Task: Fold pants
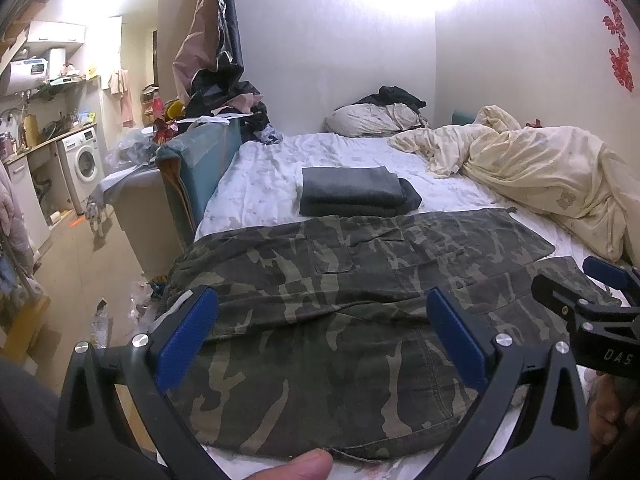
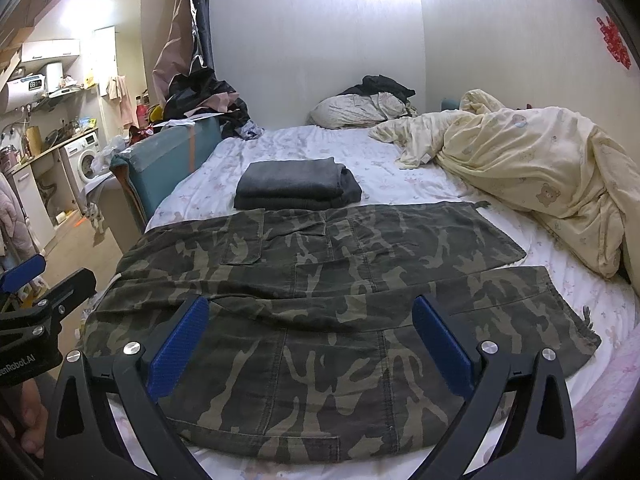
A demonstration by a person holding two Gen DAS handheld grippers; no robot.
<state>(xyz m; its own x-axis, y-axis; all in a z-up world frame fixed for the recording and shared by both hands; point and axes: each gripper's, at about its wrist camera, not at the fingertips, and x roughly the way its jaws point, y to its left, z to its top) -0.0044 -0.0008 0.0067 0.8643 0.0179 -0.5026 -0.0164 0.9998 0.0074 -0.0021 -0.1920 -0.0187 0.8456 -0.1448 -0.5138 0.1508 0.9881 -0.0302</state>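
Lying flat across the near end of the bed [image 2: 280, 148], the camouflage pants [image 2: 320, 280] are spread out, legs toward the right, ready for a first fold. Both left tongs [image 1: 322, 334] and right tongs [image 2: 310, 338] hover spread wide, holding nothing.

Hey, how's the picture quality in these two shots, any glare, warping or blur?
Left wrist view: ceiling glare washes out the wall, fisheye bends the bed edges, and the camouflage pants are sharp. Right wrist view: the same blown-out glare up top, dark rounded corners, pants and folded grey clothes in focus, kitchen dimmer.
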